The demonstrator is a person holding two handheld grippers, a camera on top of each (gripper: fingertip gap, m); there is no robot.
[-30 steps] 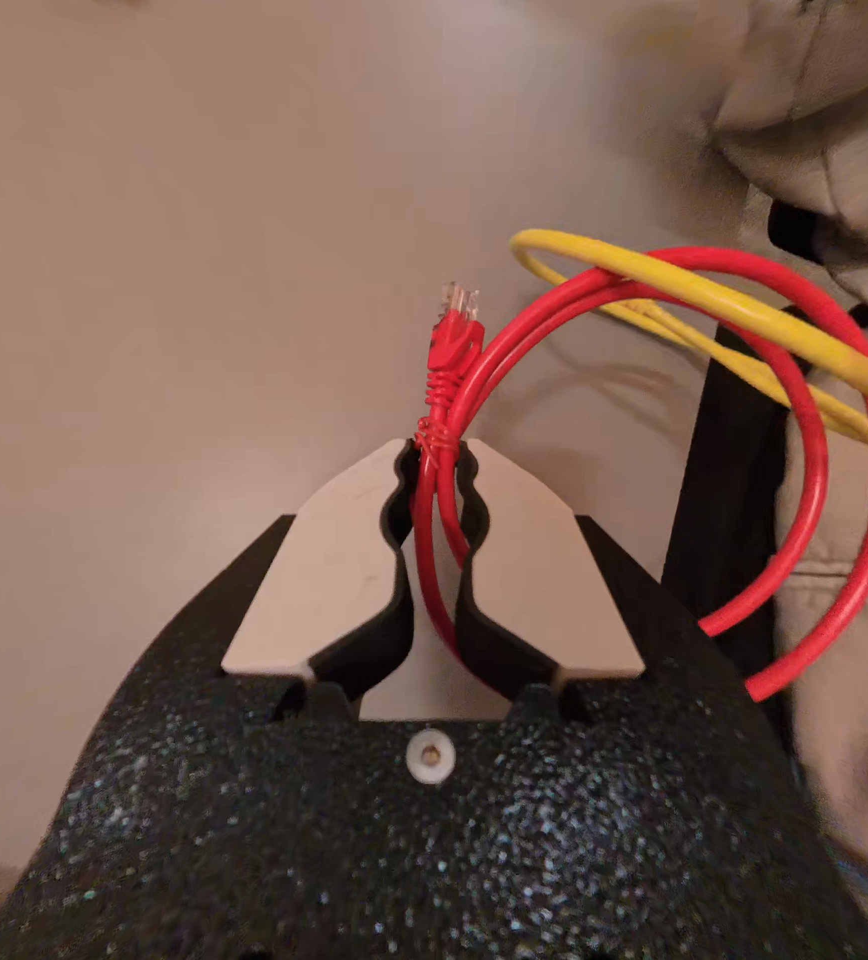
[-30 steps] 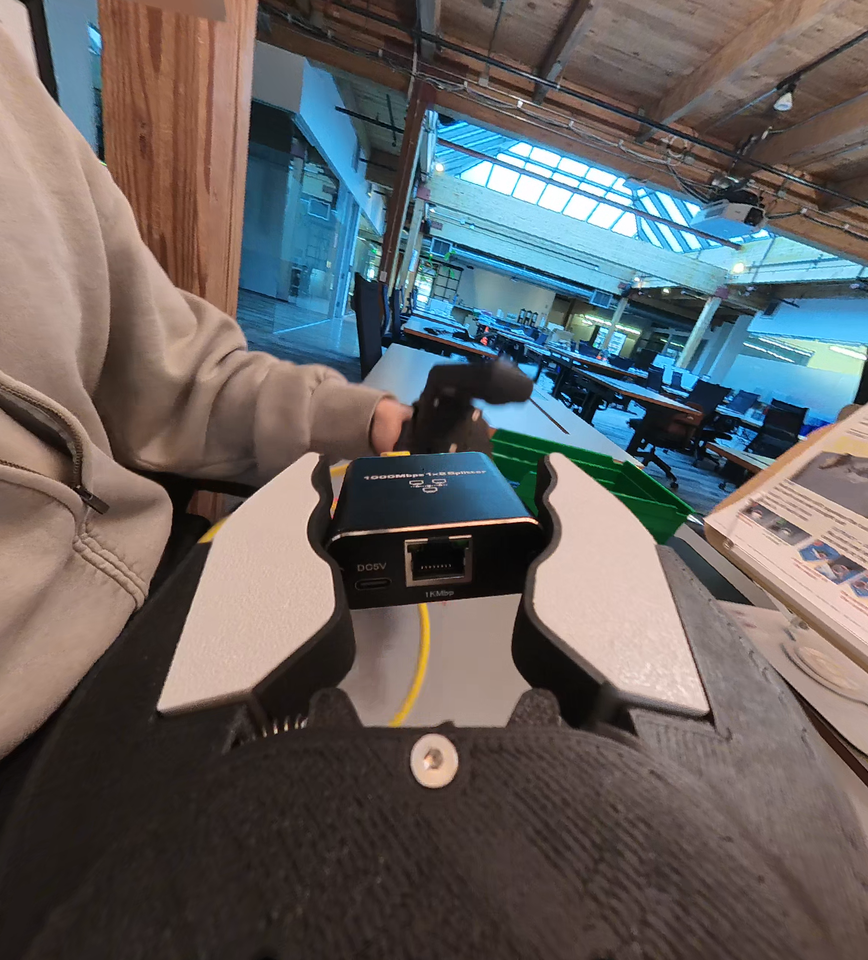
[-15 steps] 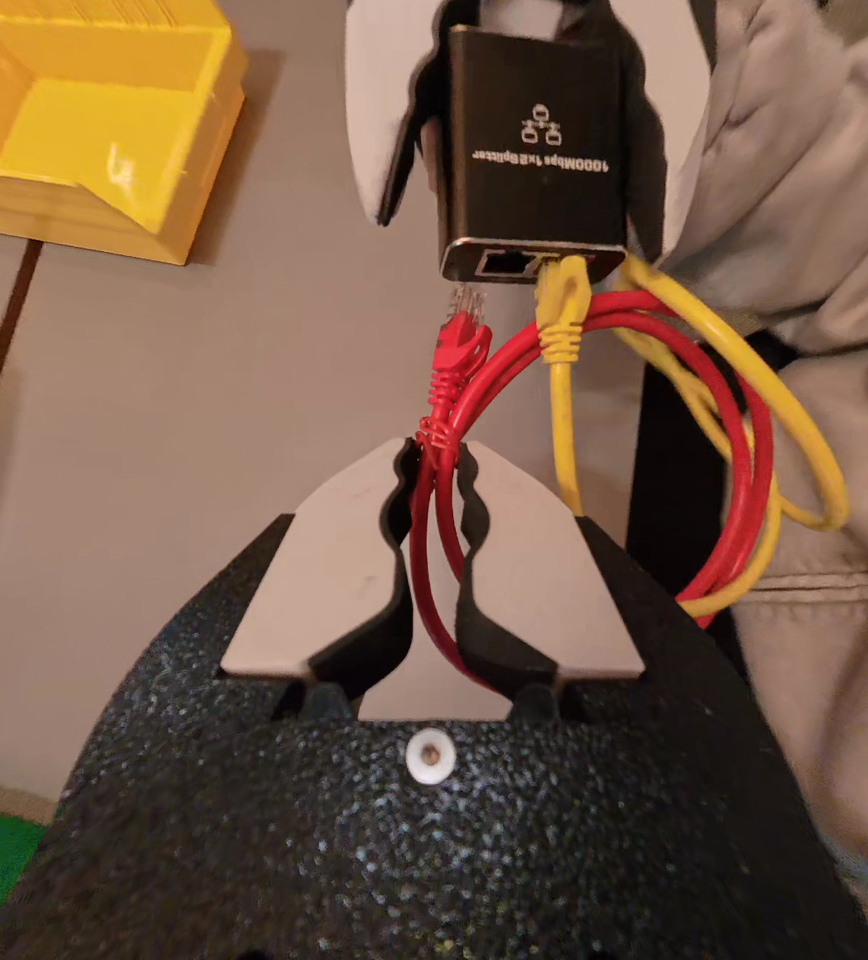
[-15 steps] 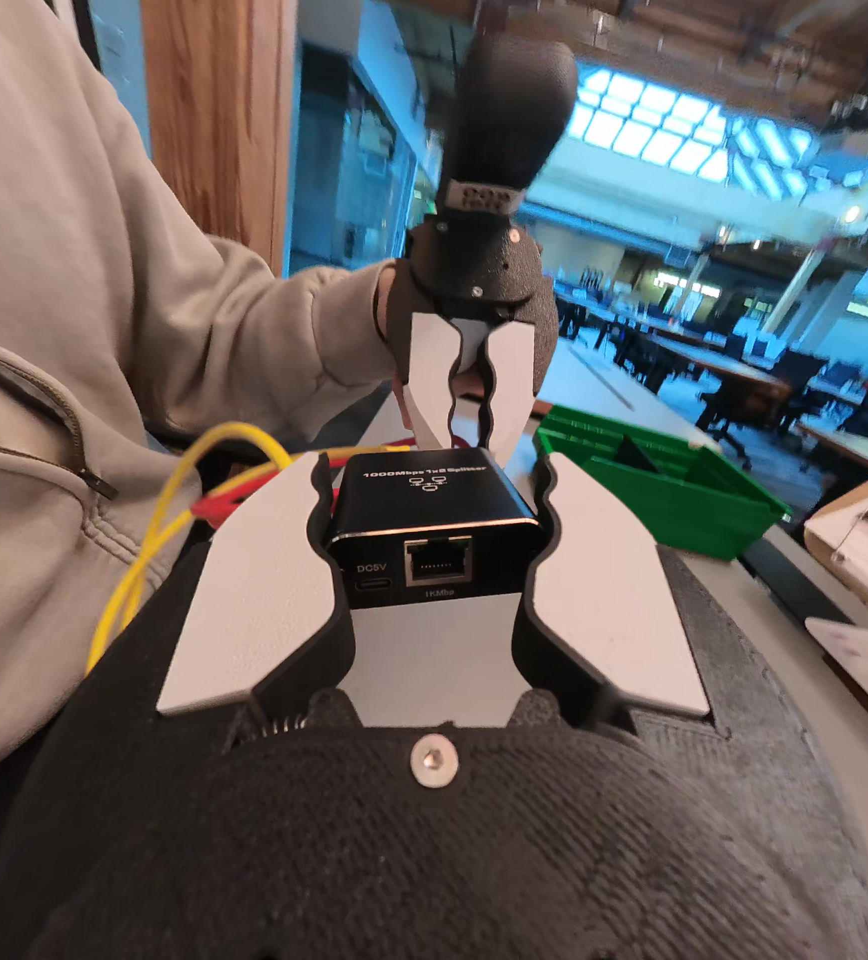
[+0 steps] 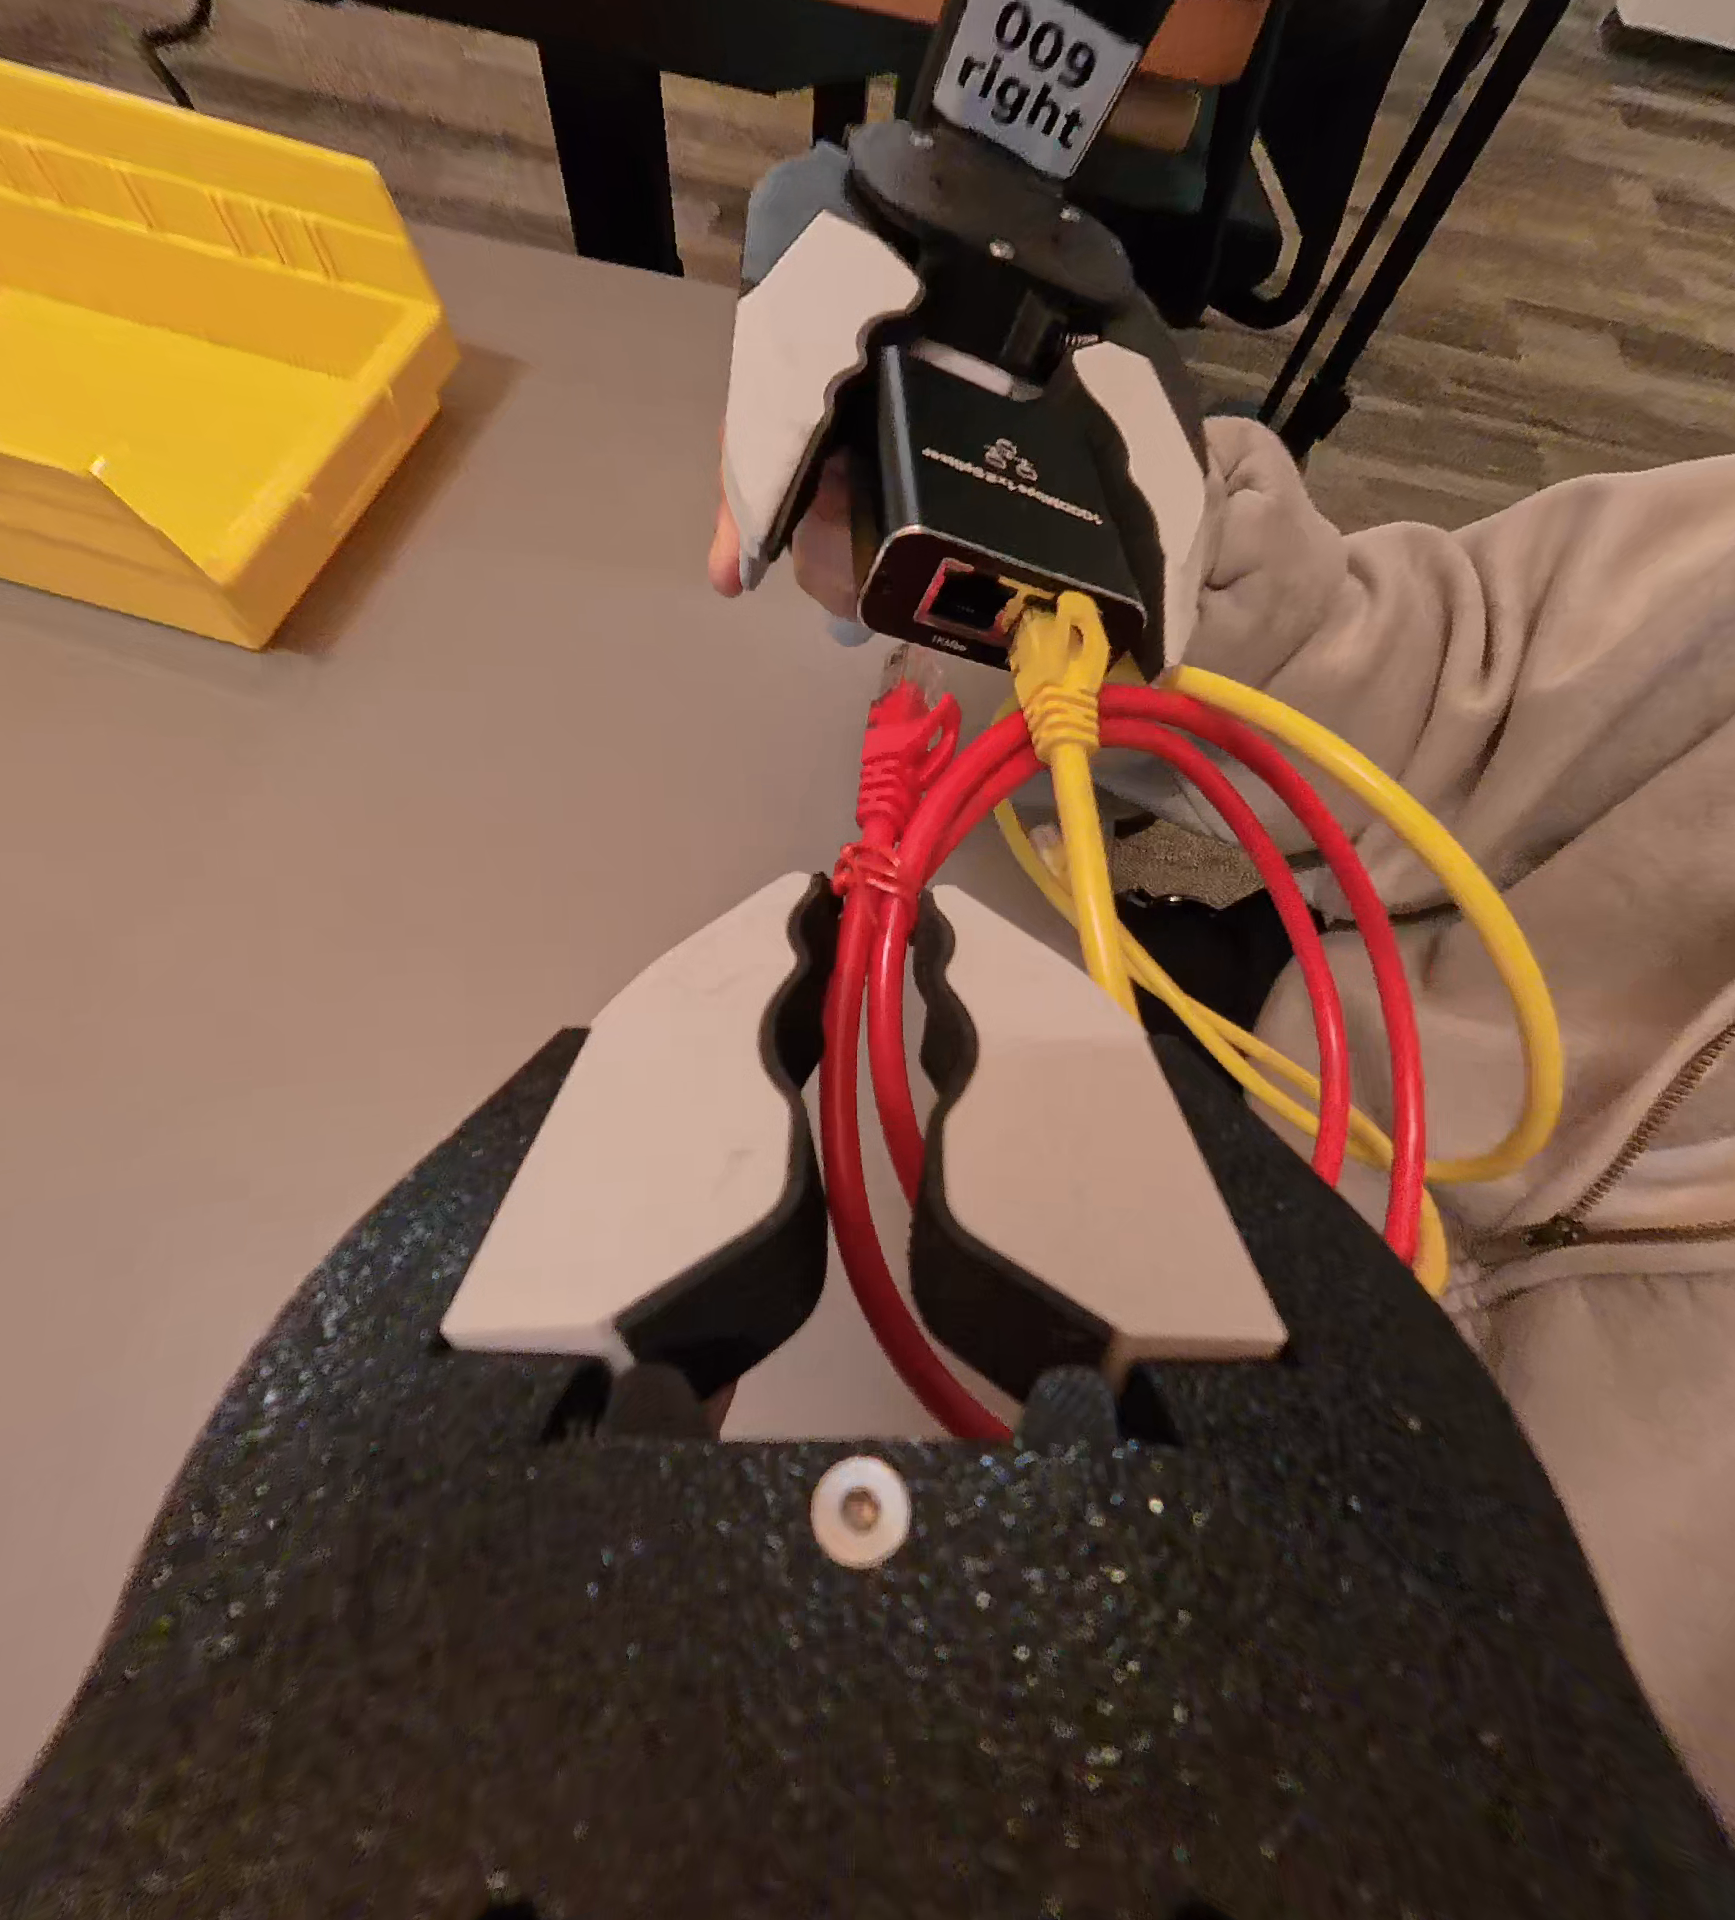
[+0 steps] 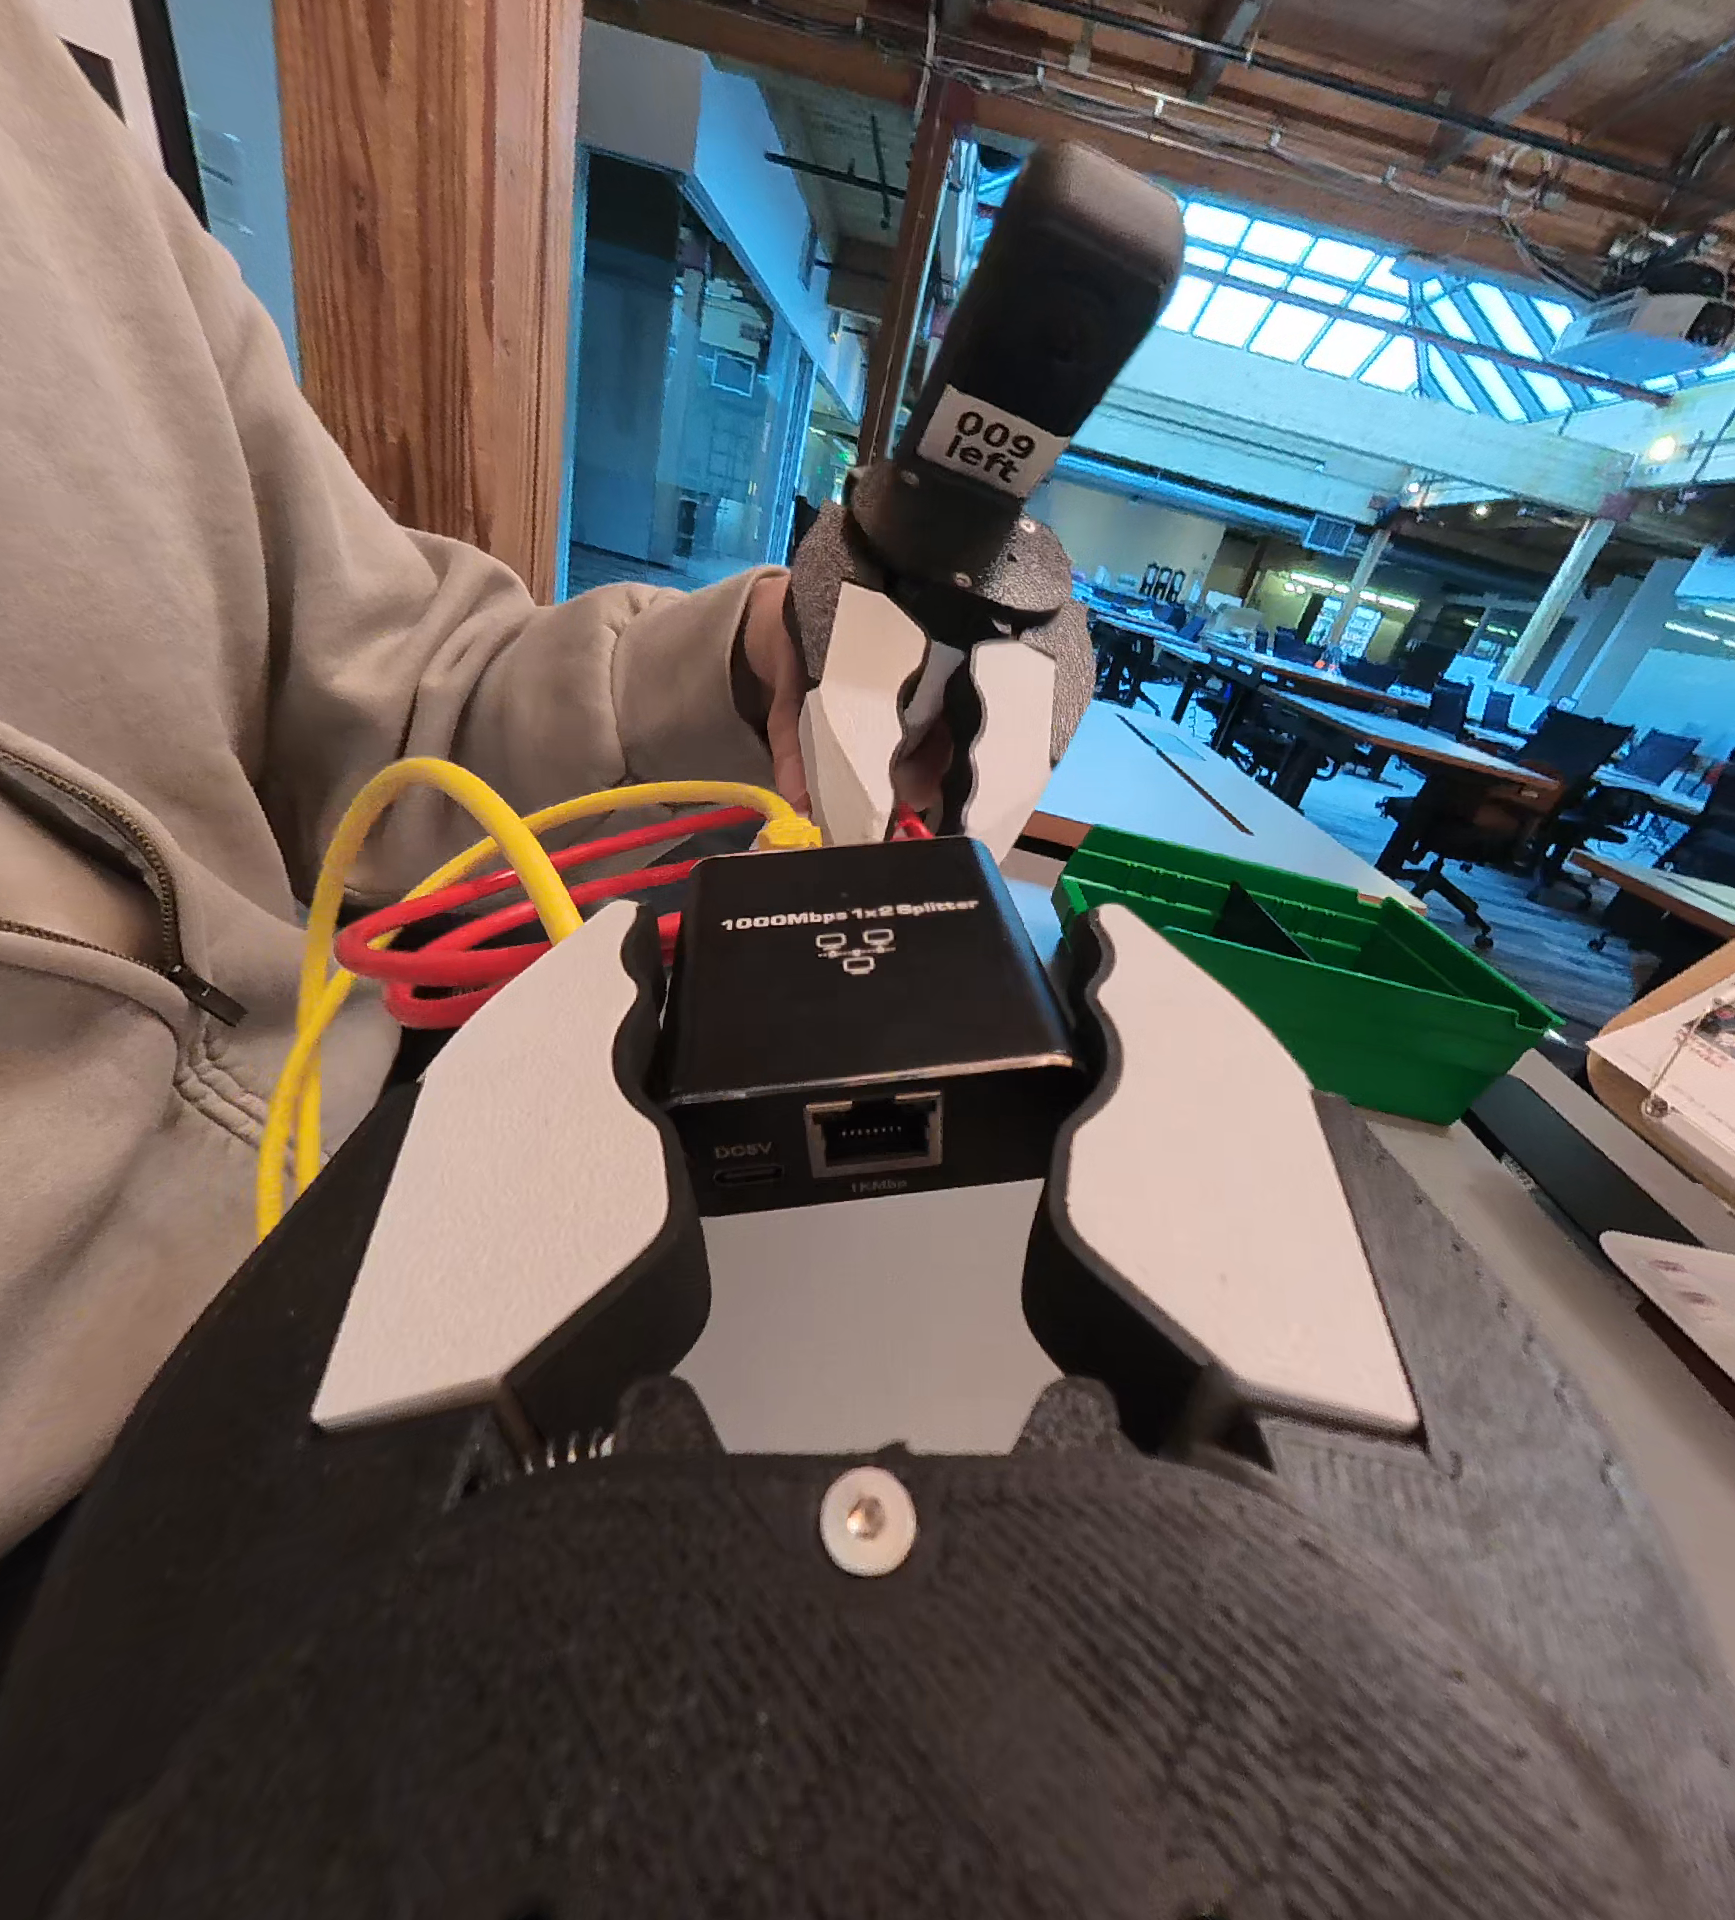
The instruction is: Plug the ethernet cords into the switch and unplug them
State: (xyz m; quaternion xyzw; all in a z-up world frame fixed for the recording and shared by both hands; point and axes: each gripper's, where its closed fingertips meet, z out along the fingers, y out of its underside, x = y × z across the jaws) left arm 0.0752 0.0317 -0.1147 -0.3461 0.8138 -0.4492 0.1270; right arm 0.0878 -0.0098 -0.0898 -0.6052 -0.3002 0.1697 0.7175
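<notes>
Item: left gripper (image 5: 868,914) pinching red cord (image 5: 847,1122), plug just below the black switch (image 5: 998,499) clamped upper-centre by right gripper (image 6: 858,997), steadying the open port for insertion.

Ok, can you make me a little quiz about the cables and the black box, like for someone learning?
1. True or false: the yellow cable is plugged into the black box.
2. Which gripper holds the red cable? A) left gripper B) right gripper C) neither
3. Fill in: the red plug is just outside the box's ____ port.

Key:
1. True. Its yellow plug sits in the port beside the free one.
2. A. The right gripper holds the box.
3. Empty; the plug is not in yet.
</notes>
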